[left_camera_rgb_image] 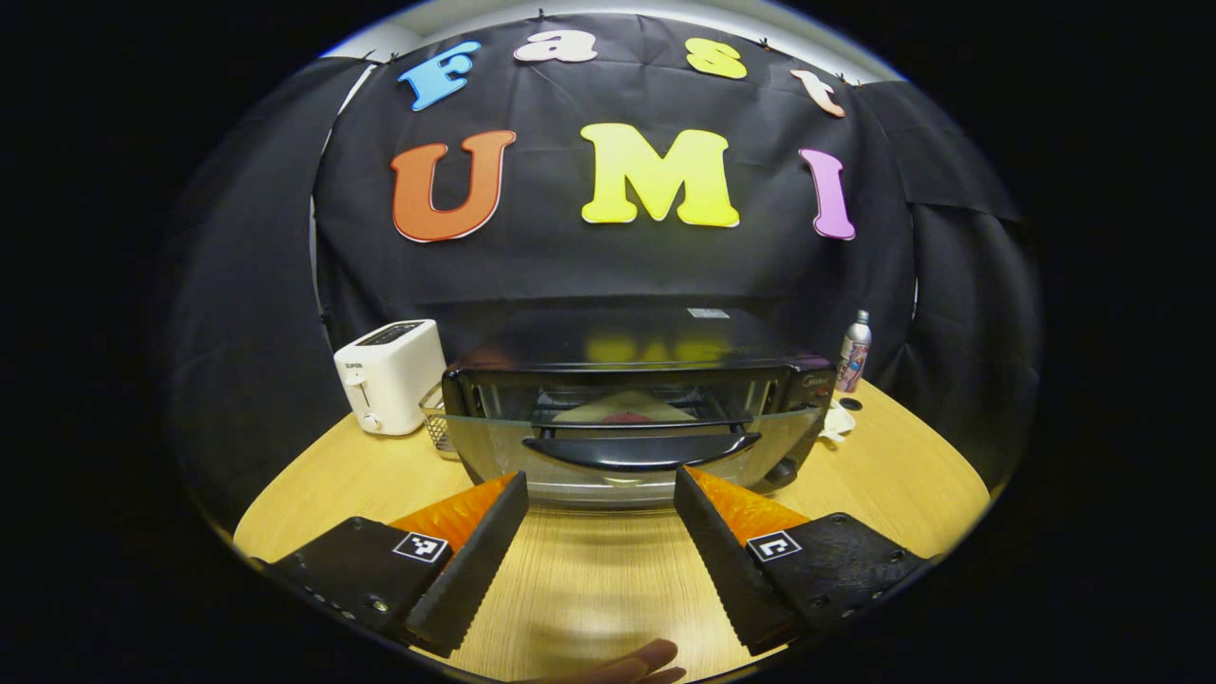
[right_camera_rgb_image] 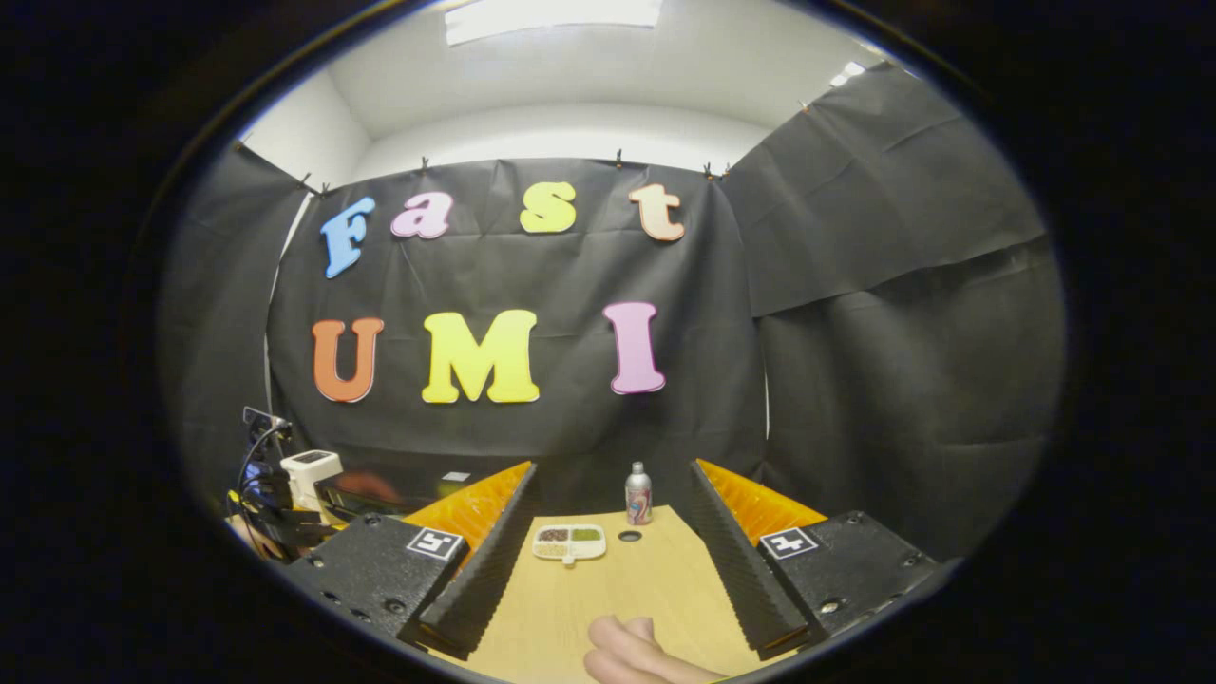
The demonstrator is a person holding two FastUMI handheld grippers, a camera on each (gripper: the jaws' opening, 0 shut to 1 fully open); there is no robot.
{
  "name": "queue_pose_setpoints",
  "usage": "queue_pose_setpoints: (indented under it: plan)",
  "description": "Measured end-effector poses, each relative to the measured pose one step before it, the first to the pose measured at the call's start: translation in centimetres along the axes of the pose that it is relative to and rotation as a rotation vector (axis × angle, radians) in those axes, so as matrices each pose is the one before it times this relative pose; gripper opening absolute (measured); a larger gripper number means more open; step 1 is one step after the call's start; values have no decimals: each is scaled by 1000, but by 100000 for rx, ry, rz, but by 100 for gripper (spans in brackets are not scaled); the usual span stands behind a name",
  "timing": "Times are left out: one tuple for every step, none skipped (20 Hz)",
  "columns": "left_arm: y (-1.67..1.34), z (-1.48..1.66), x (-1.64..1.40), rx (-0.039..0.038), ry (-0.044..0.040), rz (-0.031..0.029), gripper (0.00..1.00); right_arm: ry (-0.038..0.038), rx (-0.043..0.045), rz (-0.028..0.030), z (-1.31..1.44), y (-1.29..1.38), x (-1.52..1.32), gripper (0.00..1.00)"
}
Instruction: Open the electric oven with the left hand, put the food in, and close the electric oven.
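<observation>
In the left gripper view the black electric oven (left_camera_rgb_image: 627,342) stands mid-table. Its glass door (left_camera_rgb_image: 570,465) leans partway down, its black handle (left_camera_rgb_image: 641,448) facing me, and the wire rack (left_camera_rgb_image: 632,418) shows inside. My left gripper (left_camera_rgb_image: 600,477) is open just in front of the handle, touching nothing. The right gripper view shows the food, a white divided plate (right_camera_rgb_image: 568,541) with brown and green portions, lying on the table ahead of my open right gripper (right_camera_rgb_image: 613,466). A white edge of the plate (left_camera_rgb_image: 836,423) peeks out right of the oven.
A white toaster (left_camera_rgb_image: 389,375) and a wire basket (left_camera_rgb_image: 435,423) stand left of the oven. A small bottle (right_camera_rgb_image: 637,494) and a dark cap (right_camera_rgb_image: 629,536) sit behind the plate. The wooden table (left_camera_rgb_image: 589,579) has a rounded front edge. A hand (right_camera_rgb_image: 636,651) shows at the bottom.
</observation>
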State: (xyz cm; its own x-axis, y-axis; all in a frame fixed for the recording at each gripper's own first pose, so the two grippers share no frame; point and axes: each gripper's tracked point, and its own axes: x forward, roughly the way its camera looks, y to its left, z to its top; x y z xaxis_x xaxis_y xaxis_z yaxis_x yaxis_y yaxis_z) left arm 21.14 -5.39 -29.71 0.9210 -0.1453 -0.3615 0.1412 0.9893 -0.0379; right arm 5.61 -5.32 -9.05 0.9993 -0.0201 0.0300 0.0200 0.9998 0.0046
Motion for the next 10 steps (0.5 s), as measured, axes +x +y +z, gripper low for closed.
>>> queue_pose_setpoints:
  plan:
    - [14,300,-472,-1125,-1030,-66,98,-14,-162,958,191,179,-594,96]
    - [33,156,-464,-1098,-1144,352,98,-320,-85,609,85,-75,-472,96]
    - [-39,170,-814,-437,-1130,-127,98,-653,-24,242,272,-54,-572,96]
    - [-255,337,-1021,419,-1282,4,98,-667,316,37,149,-217,-592,96]
    - [-67,441,-1040,791,-2121,462,98,-430,915,302,145,-106,-635,96]
    - [-286,457,-1266,781,-2066,74,98,191,1328,406,-147,-63,-671,96]
    - [-308,400,-1213,850,-1717,-339,98,406,1179,500,-169,-60,-787,96]
    - [-300,599,-1435,700,-1956,343,98,437,940,146,-258,-224,-609,96]
    - [0,637,-1470,548,-1741,767,97,452,282,-330,-163,-333,-826,96]
    - [-340,659,-1625,545,-1664,205,97,4,30,-728,-49,-438,-903,96]
